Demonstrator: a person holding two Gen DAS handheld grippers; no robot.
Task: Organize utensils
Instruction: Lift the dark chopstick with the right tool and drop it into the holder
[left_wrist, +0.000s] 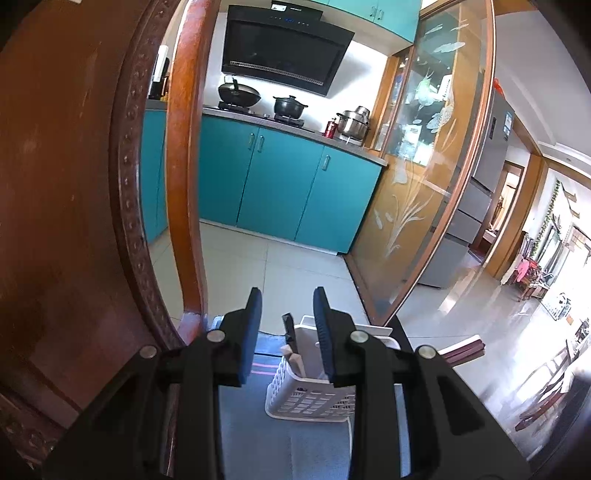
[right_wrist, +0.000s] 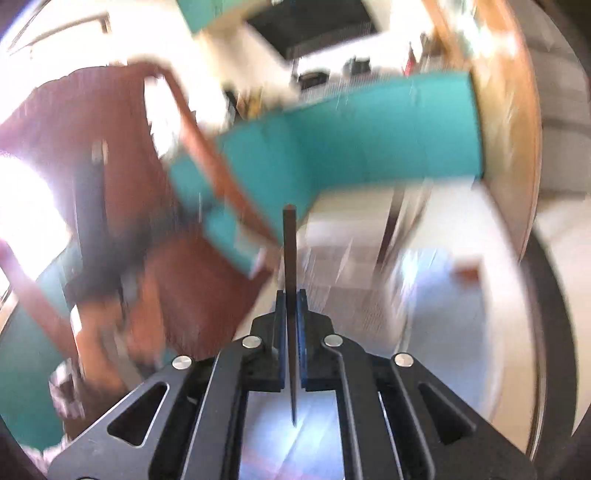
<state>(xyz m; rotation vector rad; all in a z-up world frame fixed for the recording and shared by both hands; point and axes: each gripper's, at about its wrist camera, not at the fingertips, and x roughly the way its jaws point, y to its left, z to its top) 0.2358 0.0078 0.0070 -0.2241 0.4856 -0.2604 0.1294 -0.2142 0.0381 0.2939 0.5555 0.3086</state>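
The left gripper (left_wrist: 286, 334) is held partly open with nothing between its pads, above a white slotted basket (left_wrist: 310, 400) at lower centre, in which a dark-handled utensil (left_wrist: 289, 328) stands. The right gripper (right_wrist: 291, 314) is clamped tight on a thin dark utensil (right_wrist: 290, 254) pointing up-frame. A grey-blue table (left_wrist: 251, 435), teal cabinets (left_wrist: 280, 184) and tiled floor (left_wrist: 295, 266) are seen beyond.

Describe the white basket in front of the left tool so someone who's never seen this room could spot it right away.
Start at the wall of teal kitchen cabinets and come down across the pale tiled floor to the blue-grey mat nearest the camera. The white basket stands there, just past the open left tool. It is the only white slotted plastic holder, with dark and wooden handles sticking up out of it.
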